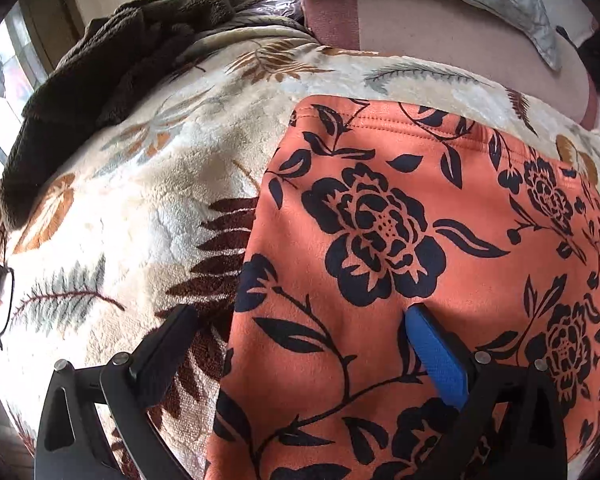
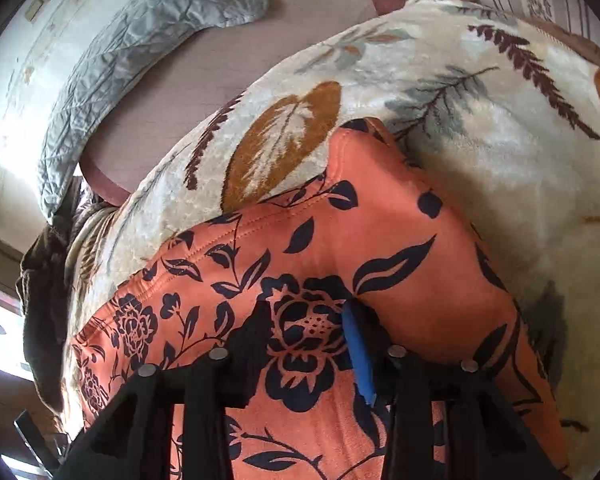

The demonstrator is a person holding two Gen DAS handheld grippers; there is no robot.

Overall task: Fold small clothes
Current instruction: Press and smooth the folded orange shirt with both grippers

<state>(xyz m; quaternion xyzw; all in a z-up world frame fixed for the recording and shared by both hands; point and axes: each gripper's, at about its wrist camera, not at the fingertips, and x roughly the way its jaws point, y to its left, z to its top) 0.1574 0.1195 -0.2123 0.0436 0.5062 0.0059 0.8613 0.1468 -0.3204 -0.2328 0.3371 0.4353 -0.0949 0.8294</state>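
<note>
The orange floral garment (image 1: 400,248) lies spread on the leaf-patterned blanket (image 1: 140,208) of the bed, its stitched hem toward twelve o'clock and its left edge running down toward six — laid flat, I'd judge, so a fold can be made cleanly. The left gripper (image 1: 300,332) hangs over that left edge with its jaws wide: one finger over the blanket at about eight o'clock, the blue-padded one over the cloth at five, nothing pinched, as if straddling the edge ready to take it. In the right wrist view the right gripper (image 2: 304,332) has its jaws drawn to a middling gap with a raised ridge of the garment (image 2: 380,240) between them; the cloth bulges up toward one o'clock, which suggests it is gathered for lifting, though I cannot tell whether the pads truly press it. A brown fleece (image 1: 112,64) sits bunched at ten o'clock, well apart — out of the way of the fold.
</note>
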